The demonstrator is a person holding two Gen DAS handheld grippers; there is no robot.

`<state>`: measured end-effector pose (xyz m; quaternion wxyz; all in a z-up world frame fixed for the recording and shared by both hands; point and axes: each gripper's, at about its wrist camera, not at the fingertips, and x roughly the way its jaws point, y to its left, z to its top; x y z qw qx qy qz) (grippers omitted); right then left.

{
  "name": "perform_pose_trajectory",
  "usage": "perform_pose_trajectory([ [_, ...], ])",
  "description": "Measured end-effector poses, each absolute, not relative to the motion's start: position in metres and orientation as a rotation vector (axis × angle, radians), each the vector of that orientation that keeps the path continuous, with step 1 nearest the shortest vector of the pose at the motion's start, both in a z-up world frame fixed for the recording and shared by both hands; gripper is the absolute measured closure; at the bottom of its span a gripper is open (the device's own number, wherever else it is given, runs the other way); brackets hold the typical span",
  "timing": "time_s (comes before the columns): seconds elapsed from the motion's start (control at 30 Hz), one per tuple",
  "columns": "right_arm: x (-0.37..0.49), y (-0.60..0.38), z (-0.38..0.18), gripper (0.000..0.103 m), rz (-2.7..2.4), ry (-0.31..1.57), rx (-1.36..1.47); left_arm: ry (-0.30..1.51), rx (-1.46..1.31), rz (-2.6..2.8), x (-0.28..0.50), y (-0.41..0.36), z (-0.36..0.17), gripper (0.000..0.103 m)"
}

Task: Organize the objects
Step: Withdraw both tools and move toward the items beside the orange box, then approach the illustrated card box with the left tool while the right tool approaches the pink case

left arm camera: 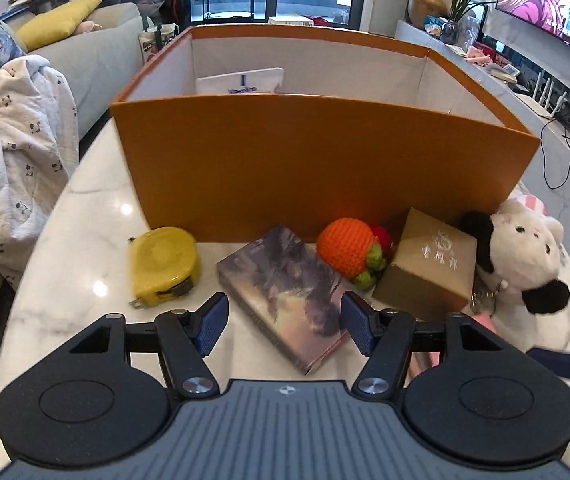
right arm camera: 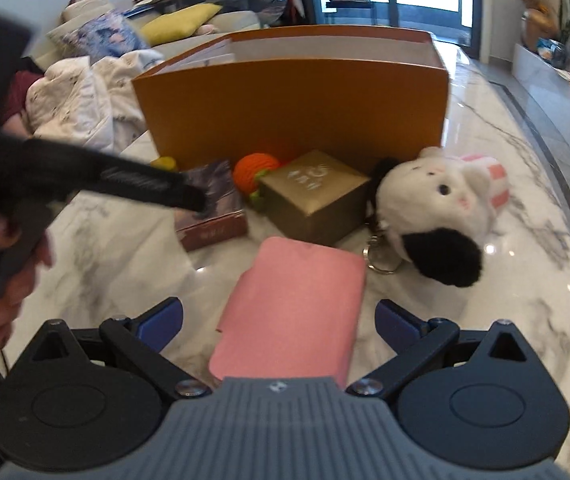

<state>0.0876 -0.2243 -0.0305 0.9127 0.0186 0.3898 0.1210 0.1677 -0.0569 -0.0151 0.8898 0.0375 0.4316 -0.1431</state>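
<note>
Glossy white marble counter (left arm camera: pixel 85 240) with grey veins, carrying a tall orange cardboard box (left arm camera: pixel 325 168), open-topped, white inside. Ranged along its front wall: rounded yellow tape measure (left arm camera: pixel 165 266); flat rectangular book (left arm camera: pixel 289 292) with a smoky purple cover; orange crocheted ball (left arm camera: pixel 345 246) with green knitted leaves, touching a matte gold cardboard box (left arm camera: pixel 429 268); fluffy black-and-white plush toy (left arm camera: pixel 525 248) with a metal key ring. Nearer, a flat pink case (right arm camera: pixel 297 312), soft-cornered. Left gripper (left arm camera: pixel 283 322) released, blue ribbed pads parted over the book's near end, not pressing it. Right gripper (right arm camera: pixel 279 320) spread wide above the pink case, grasping nothing.
</note>
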Motion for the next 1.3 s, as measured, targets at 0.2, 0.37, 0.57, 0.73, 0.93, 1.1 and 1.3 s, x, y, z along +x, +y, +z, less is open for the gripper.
perform_pose_trajectory([
  [0.2,0.093,-0.222,-0.029,0.001,0.264,0.803,0.024,0.877,0.055,-0.225,0.177,-0.065,-0.021,0.019],
  [0.37,0.097,-0.223,-0.033,0.001,0.268,0.815,0.021,0.906,-0.008,-0.234,0.182,-0.053,-0.025,0.011],
  [0.57,0.094,-0.221,-0.034,0.001,0.277,0.820,0.017,0.877,0.027,-0.241,0.172,-0.051,-0.024,0.011],
  [0.73,0.090,-0.219,-0.035,0.001,0.283,0.822,0.004,0.866,0.065,-0.237,0.165,-0.053,-0.022,0.011],
  [0.93,0.091,-0.217,-0.036,0.001,0.286,0.822,-0.002,0.852,0.113,-0.219,0.164,-0.061,-0.019,0.011],
  [1.1,0.094,-0.214,-0.038,0.001,0.287,0.828,-0.014,0.880,0.069,-0.253,0.166,-0.065,-0.019,0.011],
  [1.3,0.097,-0.214,-0.039,0.001,0.287,0.828,-0.014,0.889,0.077,-0.255,0.168,-0.074,-0.021,0.010],
])
